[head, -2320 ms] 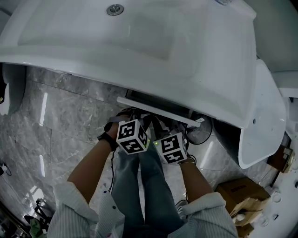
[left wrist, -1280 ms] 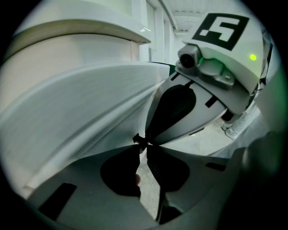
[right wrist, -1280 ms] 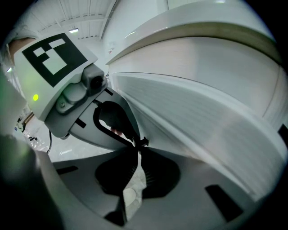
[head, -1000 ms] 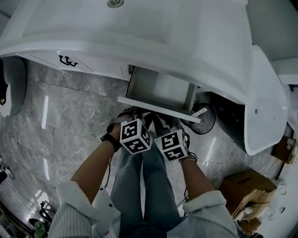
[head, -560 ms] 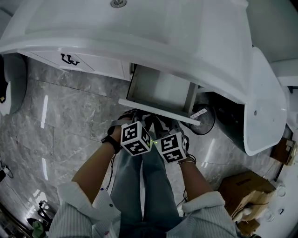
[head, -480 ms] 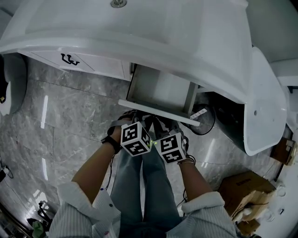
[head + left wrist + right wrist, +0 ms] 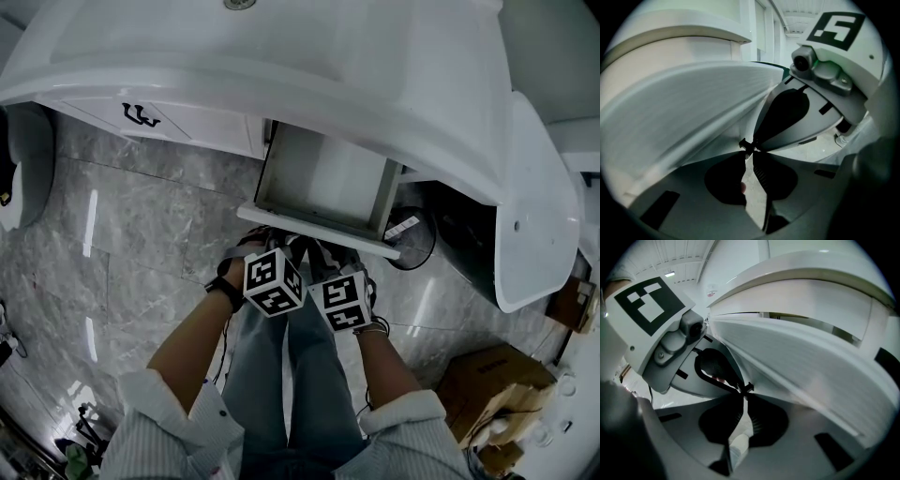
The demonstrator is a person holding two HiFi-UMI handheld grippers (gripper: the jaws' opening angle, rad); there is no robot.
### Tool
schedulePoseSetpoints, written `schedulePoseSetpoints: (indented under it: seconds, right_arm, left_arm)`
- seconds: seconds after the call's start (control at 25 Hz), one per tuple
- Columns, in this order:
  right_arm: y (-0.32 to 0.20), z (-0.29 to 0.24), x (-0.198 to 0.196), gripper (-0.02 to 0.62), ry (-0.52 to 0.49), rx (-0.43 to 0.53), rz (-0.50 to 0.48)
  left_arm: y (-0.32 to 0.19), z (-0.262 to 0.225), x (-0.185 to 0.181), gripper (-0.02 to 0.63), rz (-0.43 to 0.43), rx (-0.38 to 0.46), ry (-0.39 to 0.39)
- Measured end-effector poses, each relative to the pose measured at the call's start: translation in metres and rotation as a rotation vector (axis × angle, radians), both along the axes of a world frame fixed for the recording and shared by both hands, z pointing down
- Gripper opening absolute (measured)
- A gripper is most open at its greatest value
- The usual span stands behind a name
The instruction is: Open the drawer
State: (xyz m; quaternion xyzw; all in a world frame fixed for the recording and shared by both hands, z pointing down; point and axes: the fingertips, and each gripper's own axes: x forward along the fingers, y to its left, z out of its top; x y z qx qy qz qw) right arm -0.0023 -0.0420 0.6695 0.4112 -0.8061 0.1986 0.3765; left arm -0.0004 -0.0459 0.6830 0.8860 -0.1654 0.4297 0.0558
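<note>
The white drawer [image 7: 323, 180] under the washbasin stands pulled out, its inside bare, its front panel [image 7: 317, 231] nearest me. Both grippers sit side by side just under that front edge. The left gripper [image 7: 269, 247] and the right gripper [image 7: 339, 255] touch each other, marker cubes up. In the left gripper view the left gripper [image 7: 749, 149] has its jaw tips pressed together on a thin black bit of the drawer handle [image 7: 742, 142], beside the drawer front [image 7: 679, 108]. In the right gripper view the right gripper [image 7: 744, 390] is closed the same way against the drawer front [image 7: 811, 366].
The washbasin [image 7: 281, 47] overhangs the drawer. A shut drawer with a black handle [image 7: 138, 115] is to the left. A round bin [image 7: 413, 236], a white toilet [image 7: 544, 216] and a cardboard box [image 7: 487, 384] are at the right. My legs stand on the marble floor [image 7: 122, 234].
The drawer has slid out from under the basin toward me, from barely showing to well extended. Both grippers have drawn back with its front edge, staying shut.
</note>
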Motion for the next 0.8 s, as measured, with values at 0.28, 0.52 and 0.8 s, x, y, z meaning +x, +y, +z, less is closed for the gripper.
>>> schedulePoseSetpoints:
  seconds: [0.28, 0.52, 0.8]
  right_arm:
    - [0.003, 0.012, 0.003, 0.027, -0.038, -0.015, 0.072]
    - [0.004, 0.008, -0.001, 0.011, -0.061, 0.028, 0.086]
    - [0.006, 0.010, 0.000, 0.012, -0.064, 0.004, 0.090]
  left_arm:
    - [0.000, 0.013, -0.002, 0.061, -0.095, -0.032, 0.039]
    - [0.001, 0.012, -0.005, 0.061, -0.139, -0.036, 0.079]
    - [0.003, 0.010, -0.005, 0.060, -0.137, -0.020, 0.079]
